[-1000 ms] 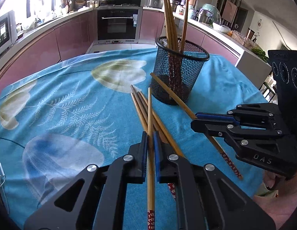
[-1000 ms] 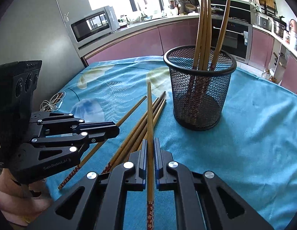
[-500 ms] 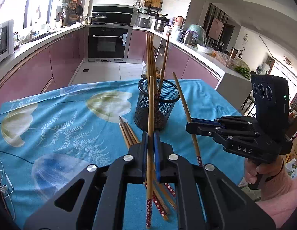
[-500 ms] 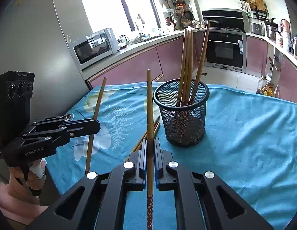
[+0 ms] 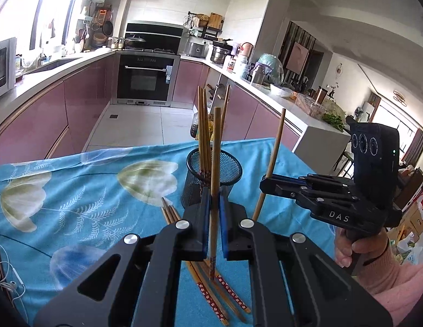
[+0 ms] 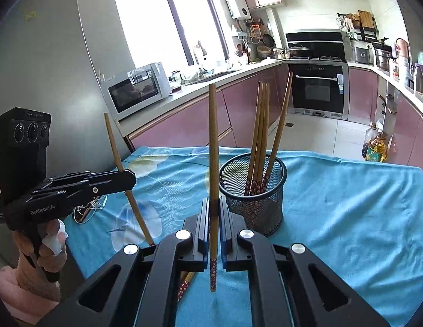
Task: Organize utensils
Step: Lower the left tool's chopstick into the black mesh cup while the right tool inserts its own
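Note:
My left gripper [image 5: 213,190] is shut on a wooden chopstick [image 5: 215,150] that stands almost upright, lifted off the cloth. To its right hangs my right gripper [image 5: 266,184], shut on another chopstick [image 5: 272,158]. In the right wrist view the right gripper [image 6: 213,204] pinches its chopstick [image 6: 213,141] and the left gripper [image 6: 131,179] holds a tilted one [image 6: 116,150]. A black mesh cup [image 6: 257,207] just ahead of both holds several chopsticks [image 6: 261,130]. Loose chopsticks [image 5: 170,214] lie on the cloth below my left gripper.
A blue floral tablecloth [image 6: 347,204] covers the table. White earphones and a cable [image 6: 88,207] lie near its left edge. Beyond the table's far edge are pink kitchen cabinets and an oven [image 5: 146,81]. A person's hand [image 5: 347,248] grips the right tool.
Both grippers have risen from the cloth, each carrying its chopstick. The sticks have swung from lying forward to nearly upright. The mesh cup now sits lower in both views.

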Demonstrator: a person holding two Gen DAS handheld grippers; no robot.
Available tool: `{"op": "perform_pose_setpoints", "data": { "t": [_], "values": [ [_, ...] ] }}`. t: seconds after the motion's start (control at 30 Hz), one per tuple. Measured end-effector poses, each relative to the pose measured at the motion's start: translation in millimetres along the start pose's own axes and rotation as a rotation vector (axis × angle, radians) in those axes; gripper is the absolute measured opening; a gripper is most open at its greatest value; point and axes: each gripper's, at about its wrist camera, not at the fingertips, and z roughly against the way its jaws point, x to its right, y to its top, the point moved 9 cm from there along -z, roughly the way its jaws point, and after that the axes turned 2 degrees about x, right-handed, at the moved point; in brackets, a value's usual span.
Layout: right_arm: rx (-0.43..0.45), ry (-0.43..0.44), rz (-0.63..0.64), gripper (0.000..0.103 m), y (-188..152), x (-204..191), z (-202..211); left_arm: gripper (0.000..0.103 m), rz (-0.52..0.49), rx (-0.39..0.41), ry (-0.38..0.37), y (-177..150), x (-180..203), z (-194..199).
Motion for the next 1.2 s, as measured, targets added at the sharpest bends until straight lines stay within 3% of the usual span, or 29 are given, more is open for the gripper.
{"op": "perform_pose_setpoints", "data": {
  "t": [0.7, 1.2],
  "values": [
    [0.131, -0.01, 0.023, 0.006, 68, 11, 19, 0.007, -0.008, 0.146, -0.019, 90, 13, 5],
    [0.183, -0.033, -0.002, 0.006, 104, 30, 12, 0.007, -0.013, 0.184, -0.003, 116, 19, 3]
  ]
}}
